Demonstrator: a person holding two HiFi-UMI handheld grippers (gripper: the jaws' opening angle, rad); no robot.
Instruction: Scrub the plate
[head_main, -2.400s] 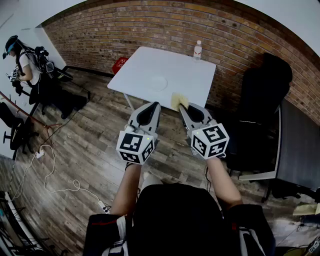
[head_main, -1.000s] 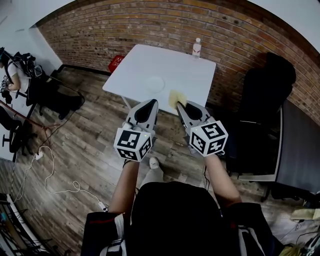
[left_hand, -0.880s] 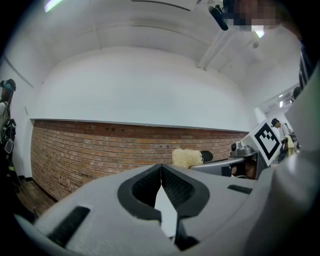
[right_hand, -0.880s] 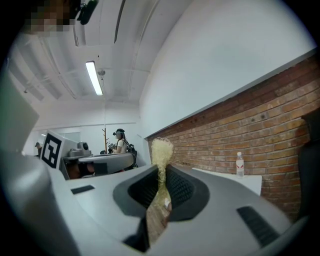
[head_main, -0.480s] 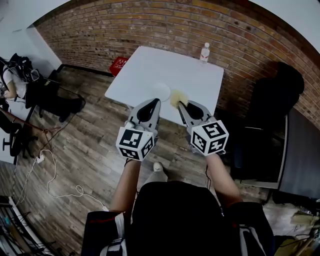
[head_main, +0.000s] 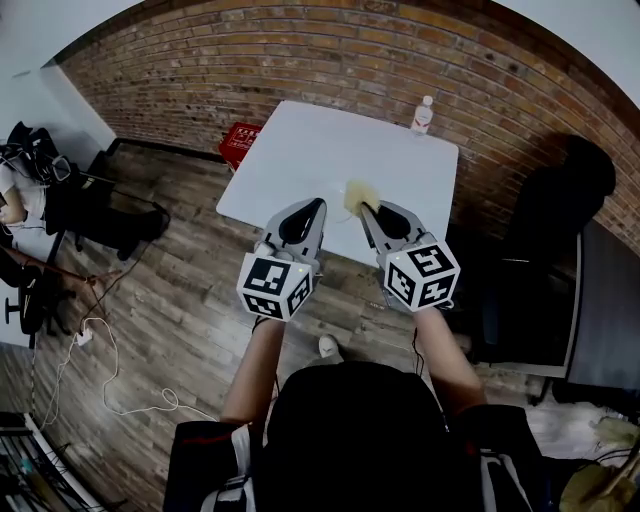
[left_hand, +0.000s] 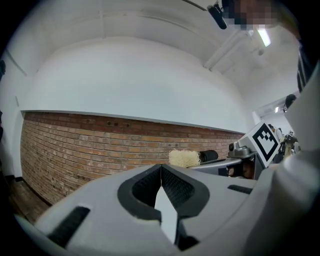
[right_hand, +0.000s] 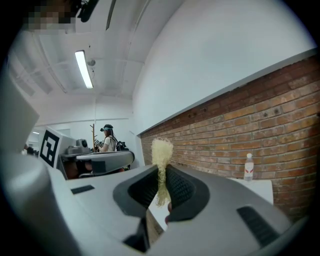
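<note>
A white table (head_main: 330, 150) stands against the brick wall. On it lies a white plate (head_main: 337, 212), faint and mostly hidden behind the gripper tips near the table's front edge. My right gripper (head_main: 365, 208) is shut on a yellow scrub sponge (head_main: 358, 193), which sticks up out of the jaws (right_hand: 161, 150). My left gripper (head_main: 318, 205) is beside it on the left, shut with nothing between its pads (left_hand: 161, 167). The sponge (left_hand: 184, 158) shows to its right in the left gripper view. Both tips reach over the table's near edge.
A clear water bottle (head_main: 424, 114) stands at the table's far right corner (right_hand: 248, 167). A red basket (head_main: 243, 140) sits on the wooden floor left of the table. Dark chairs (head_main: 560, 230) stand to the right. Another person (right_hand: 106, 138) stands far off.
Both grippers have come forward side by side to the table, whose near edge now lies under their tips. The plate has slipped behind the tips. The jaws have not moved.
</note>
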